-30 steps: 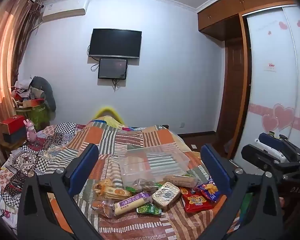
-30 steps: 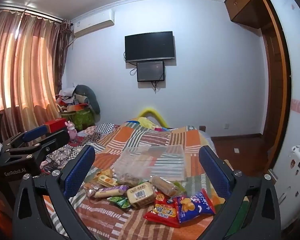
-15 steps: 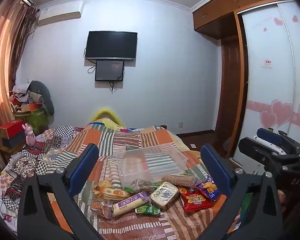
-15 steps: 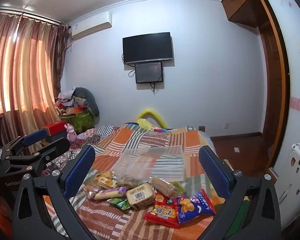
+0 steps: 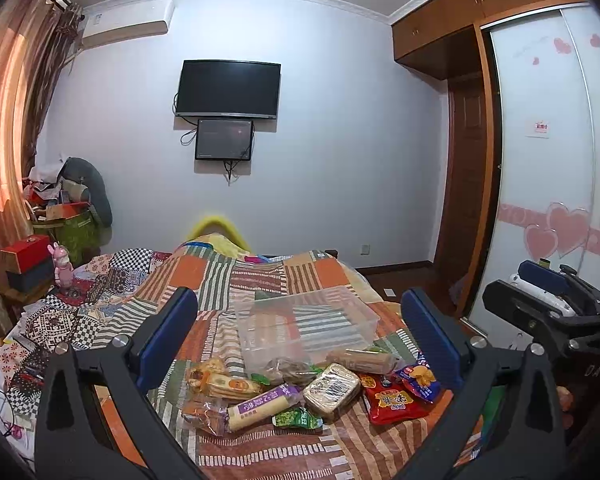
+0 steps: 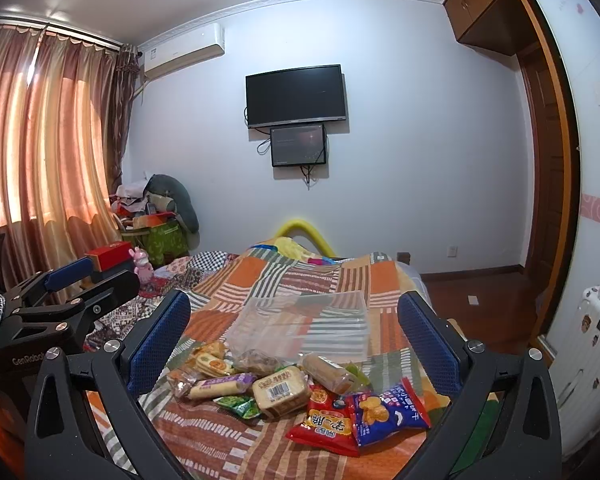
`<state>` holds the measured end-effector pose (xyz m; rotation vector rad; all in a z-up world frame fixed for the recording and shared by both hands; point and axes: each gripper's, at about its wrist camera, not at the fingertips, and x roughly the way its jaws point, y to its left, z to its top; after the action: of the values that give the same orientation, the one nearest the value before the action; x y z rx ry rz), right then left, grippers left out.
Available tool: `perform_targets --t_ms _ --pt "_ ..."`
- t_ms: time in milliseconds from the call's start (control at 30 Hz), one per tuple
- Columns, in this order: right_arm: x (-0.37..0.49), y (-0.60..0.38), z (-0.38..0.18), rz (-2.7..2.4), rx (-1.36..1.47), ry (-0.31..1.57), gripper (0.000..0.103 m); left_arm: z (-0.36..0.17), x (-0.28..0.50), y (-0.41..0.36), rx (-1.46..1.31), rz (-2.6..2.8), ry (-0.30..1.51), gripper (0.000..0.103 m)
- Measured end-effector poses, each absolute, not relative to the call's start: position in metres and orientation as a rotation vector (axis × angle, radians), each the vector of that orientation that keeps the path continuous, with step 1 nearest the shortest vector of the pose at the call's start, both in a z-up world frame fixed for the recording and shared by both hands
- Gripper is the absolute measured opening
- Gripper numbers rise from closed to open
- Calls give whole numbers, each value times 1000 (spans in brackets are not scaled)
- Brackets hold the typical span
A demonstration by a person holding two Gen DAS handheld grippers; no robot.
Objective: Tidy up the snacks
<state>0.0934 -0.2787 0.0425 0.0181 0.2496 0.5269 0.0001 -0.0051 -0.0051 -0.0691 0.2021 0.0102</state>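
Note:
Several snack packets lie in a pile on the patchwork bedspread (image 5: 219, 280): a red chip bag (image 5: 394, 398), a blue chip bag (image 6: 384, 404), a purple-labelled cracker roll (image 5: 263, 402), a wrapped cake block (image 6: 279, 392), a green packet (image 5: 297, 418). An empty clear plastic box (image 5: 306, 326) stands just behind the pile and also shows in the right wrist view (image 6: 304, 328). My left gripper (image 5: 297, 336) is open and empty, held above the pile. My right gripper (image 6: 293, 332) is open and empty too, beside it on the right.
The bed's right edge drops to a wooden floor (image 6: 488, 292) by a wardrobe (image 5: 556, 200). A white suitcase (image 6: 588, 360) stands at the right. Clutter and boxes (image 5: 59, 216) sit at the left by the curtain. A television (image 5: 227, 90) hangs on the far wall.
Both views have shifted slightly, the room sliding a little left and down; both grippers stay open and empty. The snacks and box have not moved.

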Motion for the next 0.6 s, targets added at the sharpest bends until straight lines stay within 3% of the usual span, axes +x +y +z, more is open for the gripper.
perform_targets --t_ms 600 --pt "91 -279 43 530 18 241 103 -4 1 -3 -83 4 207 103"
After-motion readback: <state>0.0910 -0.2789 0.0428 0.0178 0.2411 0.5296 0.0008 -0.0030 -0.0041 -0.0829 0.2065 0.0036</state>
